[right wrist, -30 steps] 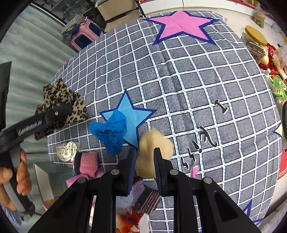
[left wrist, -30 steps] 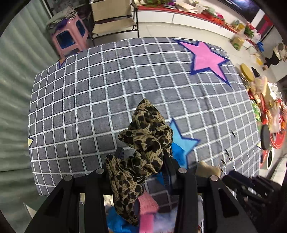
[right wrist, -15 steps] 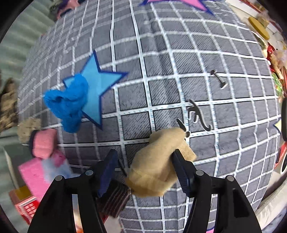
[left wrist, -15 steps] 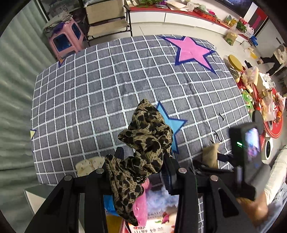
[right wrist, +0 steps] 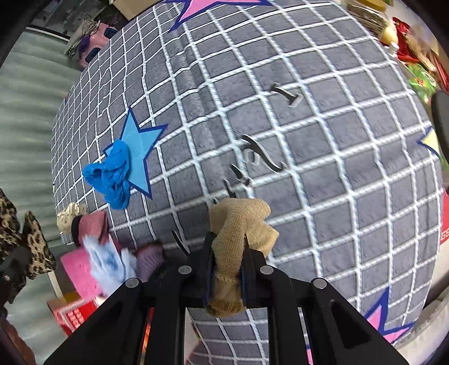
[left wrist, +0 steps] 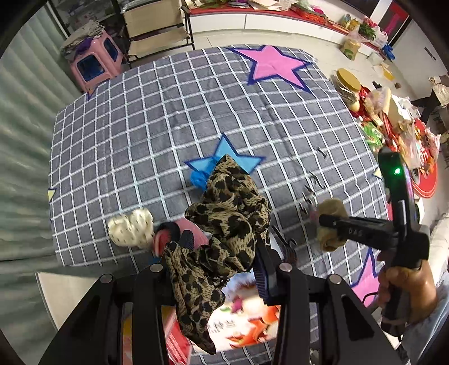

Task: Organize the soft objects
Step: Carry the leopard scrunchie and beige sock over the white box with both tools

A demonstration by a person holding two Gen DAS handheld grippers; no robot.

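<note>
My left gripper [left wrist: 221, 252] is shut on a leopard-print cloth [left wrist: 224, 219] and holds it above the near edge of the grey checked blanket [left wrist: 168, 118]. My right gripper [right wrist: 227, 252] is shut on a tan sock [right wrist: 238, 227], lifted off the blanket [right wrist: 336, 140]; it also shows in the left wrist view [left wrist: 331, 224]. A blue cloth [right wrist: 112, 174] lies on the blue star. A cream spotted piece [left wrist: 130, 228] and a pink sock with a black cuff [left wrist: 174, 233] lie near the blanket's near left edge.
A red and white printed box [left wrist: 241, 323] sits below my grippers, with pink and pale blue soft items [right wrist: 92, 266] beside it. A pink stool [left wrist: 92, 61] and a folding chair [left wrist: 157, 25] stand beyond the blanket. Clutter [left wrist: 393, 118] covers the floor at right.
My right gripper has closed on the tan sock and lifted it off the blanket. My left gripper has drawn back toward the near edge with the leopard cloth still in it.
</note>
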